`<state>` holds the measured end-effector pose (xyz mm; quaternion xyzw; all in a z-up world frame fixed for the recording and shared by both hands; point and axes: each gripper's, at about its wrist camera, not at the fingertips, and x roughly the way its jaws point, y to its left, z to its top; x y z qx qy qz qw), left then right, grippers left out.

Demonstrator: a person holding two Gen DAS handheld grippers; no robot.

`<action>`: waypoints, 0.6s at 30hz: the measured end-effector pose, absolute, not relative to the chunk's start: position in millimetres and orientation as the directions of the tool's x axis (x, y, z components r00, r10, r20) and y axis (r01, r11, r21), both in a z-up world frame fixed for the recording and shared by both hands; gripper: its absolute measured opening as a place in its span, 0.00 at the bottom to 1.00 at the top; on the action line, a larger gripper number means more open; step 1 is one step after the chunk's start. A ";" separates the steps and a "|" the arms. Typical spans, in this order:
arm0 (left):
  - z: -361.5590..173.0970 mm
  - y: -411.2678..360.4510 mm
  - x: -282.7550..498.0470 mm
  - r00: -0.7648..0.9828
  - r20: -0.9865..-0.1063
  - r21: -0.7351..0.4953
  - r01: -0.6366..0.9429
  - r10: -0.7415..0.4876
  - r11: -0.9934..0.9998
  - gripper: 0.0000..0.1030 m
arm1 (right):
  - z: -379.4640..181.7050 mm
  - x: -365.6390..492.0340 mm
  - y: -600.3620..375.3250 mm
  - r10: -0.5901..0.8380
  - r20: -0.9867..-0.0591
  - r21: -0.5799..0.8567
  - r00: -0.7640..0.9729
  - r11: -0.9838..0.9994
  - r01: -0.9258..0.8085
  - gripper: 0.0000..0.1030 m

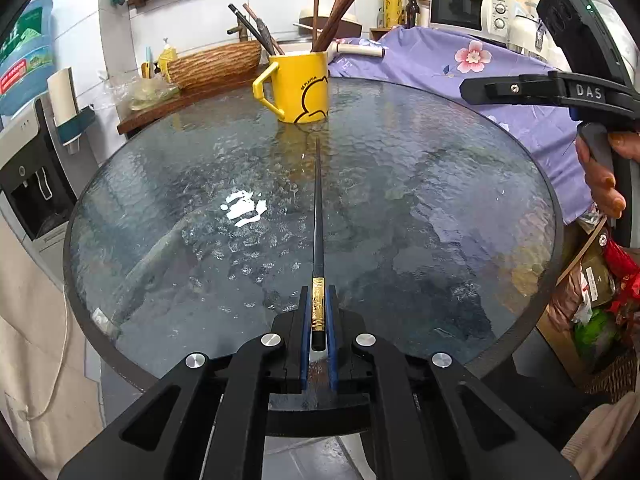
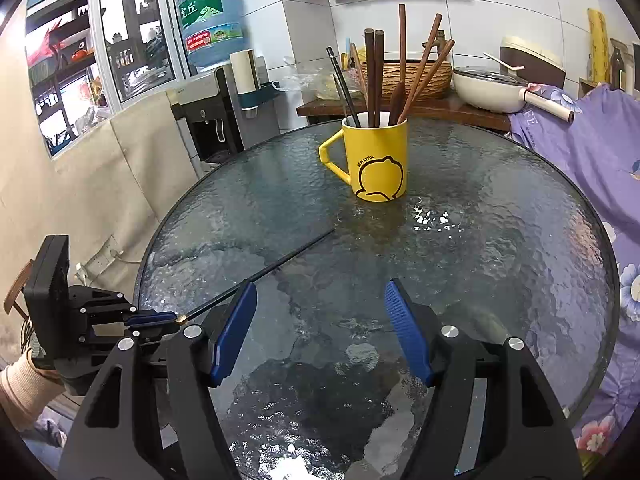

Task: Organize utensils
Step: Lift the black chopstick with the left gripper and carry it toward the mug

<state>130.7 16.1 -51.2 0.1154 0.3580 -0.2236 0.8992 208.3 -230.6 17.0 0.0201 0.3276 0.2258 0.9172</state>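
Observation:
A black chopstick [image 1: 318, 216] with a gold band lies on the round glass table [image 1: 440, 208], its tip toward the yellow mug [image 1: 304, 88]. My left gripper [image 1: 319, 300] is shut on its gold-banded end, blue pads pressed on both sides. The mug holds several brown and dark chopsticks [image 1: 338, 12]. In the right wrist view the same chopstick [image 2: 288, 258] runs from the left gripper [image 2: 176, 318] toward the mug [image 2: 378, 156]. My right gripper [image 2: 320, 300] hangs open over the table's near part, nothing between its fingers.
A woven basket [image 1: 216, 64] and a white pan [image 2: 488, 88] sit on a wooden counter behind the table. A purple floral cloth [image 2: 592, 148] covers things at the right. A water dispenser [image 2: 216, 120] stands at the left.

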 end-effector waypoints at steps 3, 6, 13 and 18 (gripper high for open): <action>-43.6 18.3 128.1 0.651 -0.679 0.033 0.487 -0.338 0.873 0.06 | 17.8 208.6 -230.6 0.426 -0.591 0.180 0.685 0.898 -0.402 0.65; -31.9 20.7 126.0 0.667 -0.656 0.026 0.487 -0.352 0.873 0.06 | 18.9 208.3 -231.7 0.421 -0.589 0.177 0.690 0.900 -0.398 0.65; 2.9 25.3 125.6 0.722 -0.578 0.006 0.469 -0.380 0.883 0.06 | 25.4 208.1 -238.9 0.412 -0.581 0.181 0.702 0.906 -0.382 0.65; 30.4 27.4 127.5 0.767 -0.506 -0.008 0.454 -0.395 0.891 0.06 | 32.4 203.7 -242.8 0.400 -0.575 0.165 0.714 0.911 -0.377 0.65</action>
